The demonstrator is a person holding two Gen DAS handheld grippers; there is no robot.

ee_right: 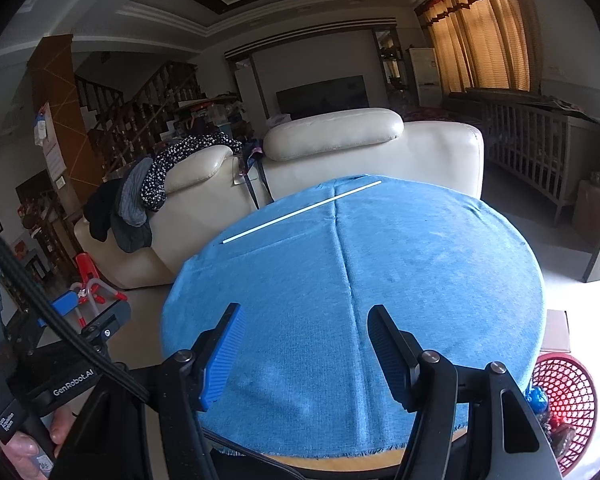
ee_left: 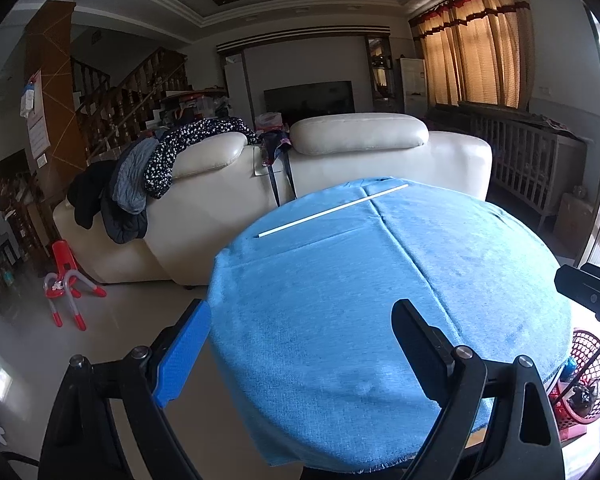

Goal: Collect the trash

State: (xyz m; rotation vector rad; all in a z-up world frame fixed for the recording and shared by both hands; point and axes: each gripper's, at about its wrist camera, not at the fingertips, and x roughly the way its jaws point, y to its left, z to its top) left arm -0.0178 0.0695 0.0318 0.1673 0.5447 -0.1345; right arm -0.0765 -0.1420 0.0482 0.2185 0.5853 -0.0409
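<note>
A round table with a blue cloth (ee_left: pixel 380 300) (ee_right: pixel 340 280) fills the foreground. A thin white stick (ee_left: pixel 332 211) (ee_right: pixel 300 212) lies across its far side. A red mesh basket (ee_left: pixel 588 376) (ee_right: pixel 564 396) holding trash stands on the floor at the table's right. My left gripper (ee_left: pixel 300 328) is open and empty over the table's near left edge. My right gripper (ee_right: pixel 304 332) is open and empty over the near edge. The left gripper's body (ee_right: pixel 100 328) shows at the left of the right wrist view, and the right gripper's body (ee_left: pixel 592 292) shows at the right of the left wrist view.
A cream leather sofa (ee_left: pixel 340 152) (ee_right: pixel 340 140) with clothes draped over its back (ee_left: pixel 148 176) stands behind the table. A red and white toy frame (ee_left: pixel 66 284) lies on the floor at left. A wooden crib (ee_left: pixel 528 160) stands at right.
</note>
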